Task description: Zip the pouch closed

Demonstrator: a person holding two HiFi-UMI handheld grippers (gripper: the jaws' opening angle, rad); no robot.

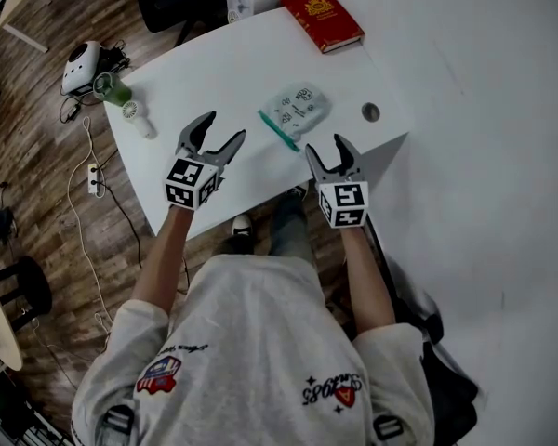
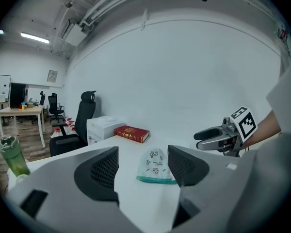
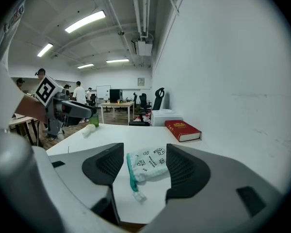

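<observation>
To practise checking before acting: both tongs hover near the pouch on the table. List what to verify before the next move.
1. Pale printed fabric pouch with teal zip lies flat on white table: ok.
2. Left tongs open, empty: ok.
3. Right tongs open, empty: ok.
4. White zip pull visible at pouch's near end: ok.
5. Zip's present opening: cannot tell.
6. Red hardback book apart from pouch: ok.
</observation>
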